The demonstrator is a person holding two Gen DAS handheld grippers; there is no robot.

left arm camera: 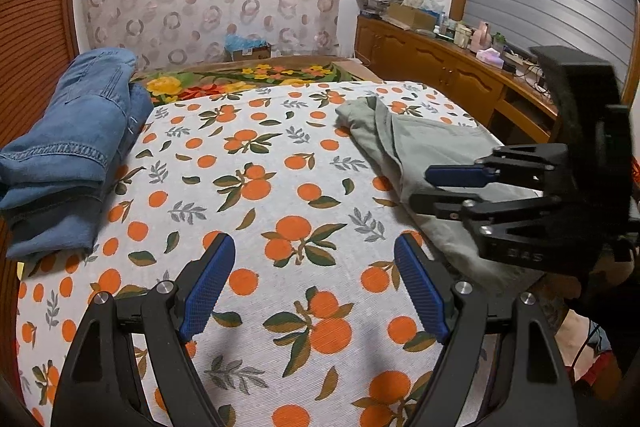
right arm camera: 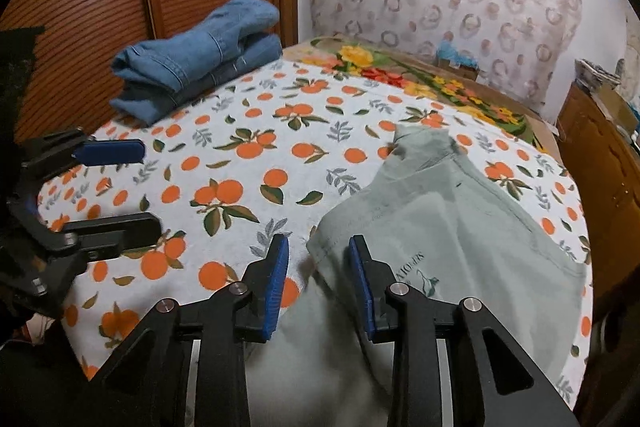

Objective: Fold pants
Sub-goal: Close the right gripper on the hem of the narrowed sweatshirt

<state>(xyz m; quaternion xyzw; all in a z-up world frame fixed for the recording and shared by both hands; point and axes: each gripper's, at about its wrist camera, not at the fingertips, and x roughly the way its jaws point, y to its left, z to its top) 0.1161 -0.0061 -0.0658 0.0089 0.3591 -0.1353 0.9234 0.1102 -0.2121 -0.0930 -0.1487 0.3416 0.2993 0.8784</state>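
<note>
Orange-print bedsheet (left arm camera: 280, 155) covers the work surface, with a patterned curtain behind and a wooden sideboard (left arm camera: 432, 63) at the right. Left wrist view: left gripper (left arm camera: 316, 283) hovers over bare sheet, jaws spread wide, nothing between them. Folded jeans (left arm camera: 76, 147) sit stacked at the sheet's left edge, well apart from the work. Grey-green pants (left arm camera: 404, 143) lie at the right side of the sheet, rumpled, one edge turned over; right gripper (left arm camera: 424, 187) reaches in over them, blue pads narrowly parted, no cloth visibly pinched. Right wrist view: right gripper (right arm camera: 318, 283) is poised at the near-left corner of the pants (right arm camera: 460, 227), jaws part-way apart, hem edge lying between the pads but not clamped. Cloth looks thin and soft, creased, small printed logo near the gripper. Judgement: step is the approach to the first grasp. Next move calls for lowering onto the corner and closing on the hem; left gripper (right arm camera: 116, 187) needs a second corner.
</note>
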